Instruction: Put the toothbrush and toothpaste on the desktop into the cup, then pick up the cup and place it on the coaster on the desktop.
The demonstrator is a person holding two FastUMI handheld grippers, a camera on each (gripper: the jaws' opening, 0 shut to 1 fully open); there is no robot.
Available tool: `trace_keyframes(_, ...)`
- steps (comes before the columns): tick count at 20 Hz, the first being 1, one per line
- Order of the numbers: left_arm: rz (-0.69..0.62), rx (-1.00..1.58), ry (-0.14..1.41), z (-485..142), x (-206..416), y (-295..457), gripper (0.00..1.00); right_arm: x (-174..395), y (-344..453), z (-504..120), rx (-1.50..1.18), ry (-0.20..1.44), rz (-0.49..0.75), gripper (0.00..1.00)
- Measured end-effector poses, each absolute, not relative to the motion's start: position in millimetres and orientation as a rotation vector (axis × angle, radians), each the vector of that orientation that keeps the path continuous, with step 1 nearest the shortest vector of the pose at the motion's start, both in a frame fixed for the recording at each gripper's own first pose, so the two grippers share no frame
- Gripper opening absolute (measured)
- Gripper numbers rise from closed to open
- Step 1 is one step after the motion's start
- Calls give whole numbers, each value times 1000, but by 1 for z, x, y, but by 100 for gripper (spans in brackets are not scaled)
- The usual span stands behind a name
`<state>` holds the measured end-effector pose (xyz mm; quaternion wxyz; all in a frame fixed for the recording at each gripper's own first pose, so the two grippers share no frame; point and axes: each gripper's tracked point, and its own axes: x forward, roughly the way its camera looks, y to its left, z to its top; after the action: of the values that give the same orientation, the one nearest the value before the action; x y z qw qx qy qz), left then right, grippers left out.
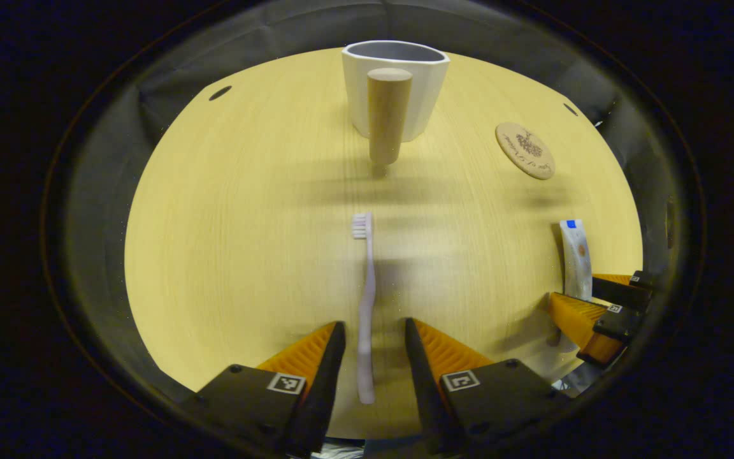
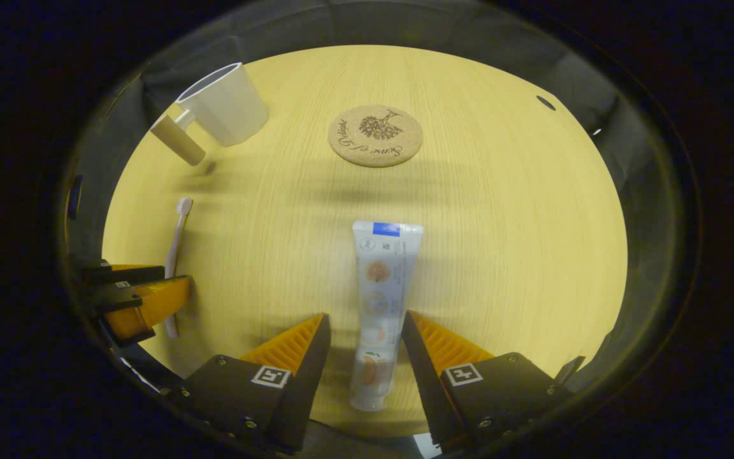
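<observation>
Nearest us in the left gripper view: left gripper (image 1: 373, 347), jaws apart, straddling the handle of the toothbrush (image 1: 366, 306) with a gap on each side, no contact that we can see. Toothbrush lies flat on the tabletop (image 1: 227, 242), bristle head pointing toward the cup (image 1: 396, 89). Cup stands upright at the far side, empty as far as we can see, its wooden peg handle facing us.

Right gripper (image 2: 362, 347), in the right gripper view: jaws also apart, one on each side of the toothpaste tube (image 2: 380, 306), not clamped. Tube lies flat, cap end between the jaws, crimped end pointing toward the cork coaster (image 2: 375, 136). Coaster is bare and sits right of the cup, well apart from it. Toothbrush sits left of the tube, roughly parallel to it.
</observation>
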<state>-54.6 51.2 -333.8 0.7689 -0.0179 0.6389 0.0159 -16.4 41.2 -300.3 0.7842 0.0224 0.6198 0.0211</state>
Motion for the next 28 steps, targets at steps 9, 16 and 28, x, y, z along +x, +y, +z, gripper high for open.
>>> trace_keyframes(9, -14, -4, 1323, -332, -54, 52, 14, -15, 35, -299, 128, 1269, 26, 25)
trace_keyframes(16, -29, -11, 1236, -330, -51, 52, 7, -14, 39, -297, 154, 1179, 72, 16)
trace_keyframes(28, -11, -95, 990, -271, -45, 63, 7, -15, 41, -242, 274, 1064, 73, 16)
